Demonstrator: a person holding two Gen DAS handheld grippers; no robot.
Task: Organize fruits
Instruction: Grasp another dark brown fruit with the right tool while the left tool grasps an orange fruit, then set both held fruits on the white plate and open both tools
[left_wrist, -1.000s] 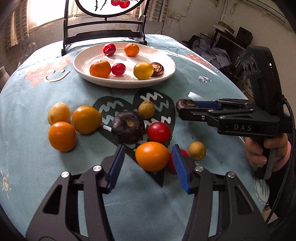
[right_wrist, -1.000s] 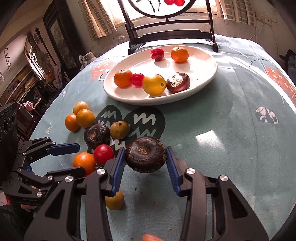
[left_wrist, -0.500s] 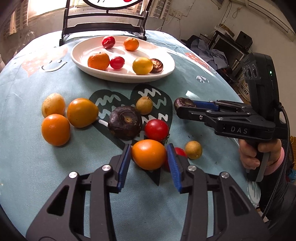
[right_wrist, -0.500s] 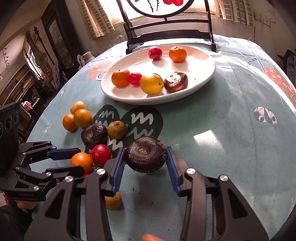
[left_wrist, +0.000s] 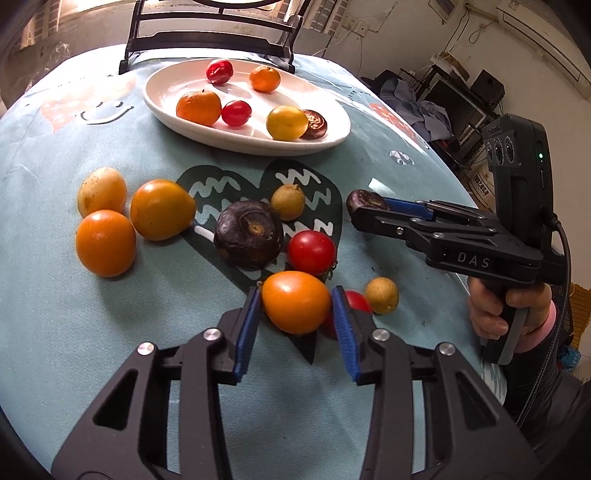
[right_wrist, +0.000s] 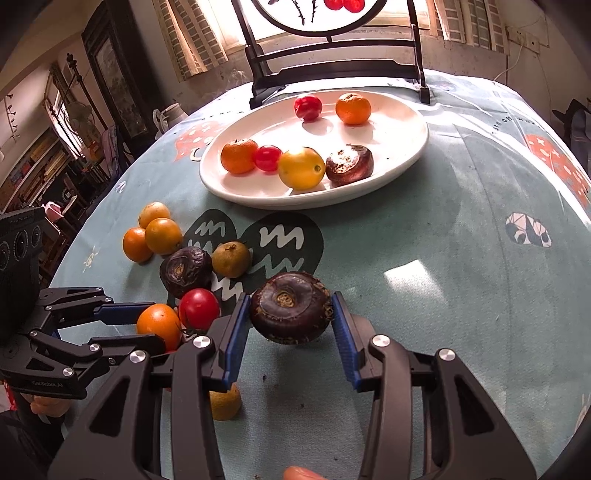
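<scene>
- Left gripper (left_wrist: 295, 302) was pinching an orange tomato (left_wrist: 295, 302), both blue pads against its sides, at 6 o'clock of the fruit cluster.
- Right gripper (right_wrist: 290, 314) was clamped on a dark water chestnut (right_wrist: 290, 307), held above the tablecloth (right_wrist: 424, 295).
- White plate (right_wrist: 406, 147) lay at 12 o'clock, holding six fruits.

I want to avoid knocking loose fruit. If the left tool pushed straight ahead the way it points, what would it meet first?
The left tool already grips an orange tomato; just beyond lies the red tomato, probably first, though depth is unclear.
</scene>
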